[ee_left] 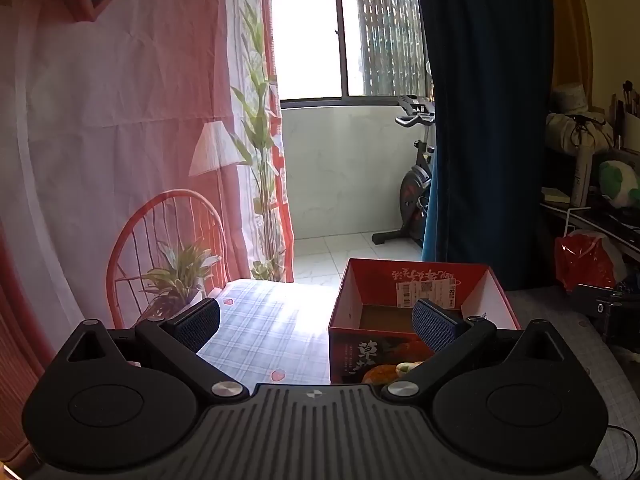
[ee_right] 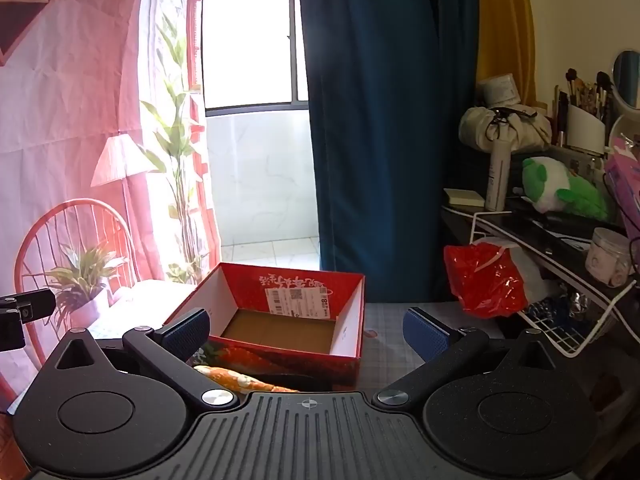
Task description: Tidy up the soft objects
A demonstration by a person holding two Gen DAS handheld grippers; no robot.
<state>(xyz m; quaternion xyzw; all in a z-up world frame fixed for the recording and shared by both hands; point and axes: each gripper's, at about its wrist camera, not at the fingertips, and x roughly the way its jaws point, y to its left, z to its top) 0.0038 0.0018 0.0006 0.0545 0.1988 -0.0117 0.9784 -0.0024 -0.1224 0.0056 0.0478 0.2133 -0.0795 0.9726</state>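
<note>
A red cardboard box (ee_left: 496,300) (ee_right: 352,312) stands open and empty on the table, with a white label on its far inner wall. An orange soft toy (ee_right: 236,380) lies on the table just in front of the box; in the left wrist view only a small part of the orange toy (ee_left: 384,372) shows, with a pale green bit beside it. My left gripper (ee_left: 316,320) is open, hovering before the box's left front corner. My right gripper (ee_right: 306,332) is open too, spread across the box's near wall, above the toy. Neither holds anything.
A checked tablecloth (ee_left: 264,328) covers the table. To the right stand a cluttered shelf with a green-and-white plush (ee_right: 560,188), a red plastic bag (ee_right: 484,280) and a white wire rack (ee_right: 576,320). An exercise bike (ee_left: 416,184) and blue curtain (ee_right: 380,120) stand behind.
</note>
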